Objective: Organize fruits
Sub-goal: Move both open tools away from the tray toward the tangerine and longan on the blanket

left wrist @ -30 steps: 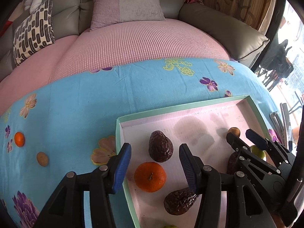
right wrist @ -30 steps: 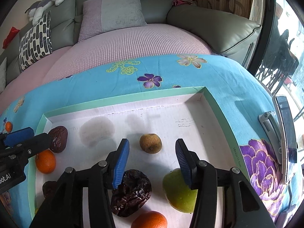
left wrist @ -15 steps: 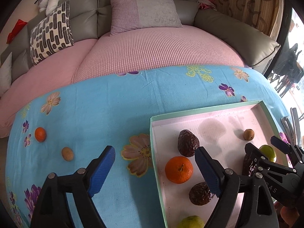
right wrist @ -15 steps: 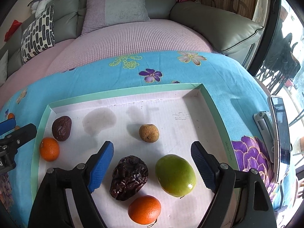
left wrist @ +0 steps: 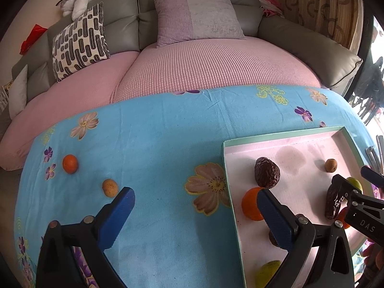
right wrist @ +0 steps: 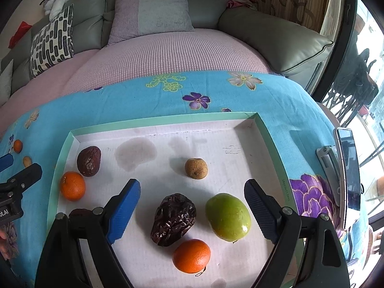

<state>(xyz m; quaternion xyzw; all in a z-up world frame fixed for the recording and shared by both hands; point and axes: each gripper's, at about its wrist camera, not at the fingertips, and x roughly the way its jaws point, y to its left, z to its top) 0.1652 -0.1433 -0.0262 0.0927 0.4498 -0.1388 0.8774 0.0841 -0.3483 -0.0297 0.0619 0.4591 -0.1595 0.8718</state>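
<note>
A shallow green-rimmed tray [right wrist: 156, 119] [left wrist: 283, 137] lies on the blue flowered cloth. Inside it are a wrinkled dark fruit [right wrist: 174, 219], a green mango [right wrist: 228, 217], an orange [right wrist: 191, 255], a small brown fruit [right wrist: 196, 168], a dark avocado [right wrist: 88, 160] [left wrist: 267, 172] and a second orange [right wrist: 72, 185] [left wrist: 249, 207]. My right gripper [right wrist: 192, 206] hangs open above the dark fruit and the mango, holding nothing. My left gripper [left wrist: 194, 213] is open over the cloth at the tray's left rim. On the cloth to the left lie a small orange [left wrist: 70, 164] and a small tan fruit [left wrist: 110, 187].
A grey sofa with a pink cover [left wrist: 216, 64] and cushions stands behind the table. A phone [right wrist: 348, 168] and a metal object [right wrist: 327, 165] lie on the cloth right of the tray. The cloth's left edge drops away near the small orange.
Both grippers opened wide and drew back and up. The left gripper shifted left, from over the tray's avocado and orange to the cloth beside the rim. No fruit moved.
</note>
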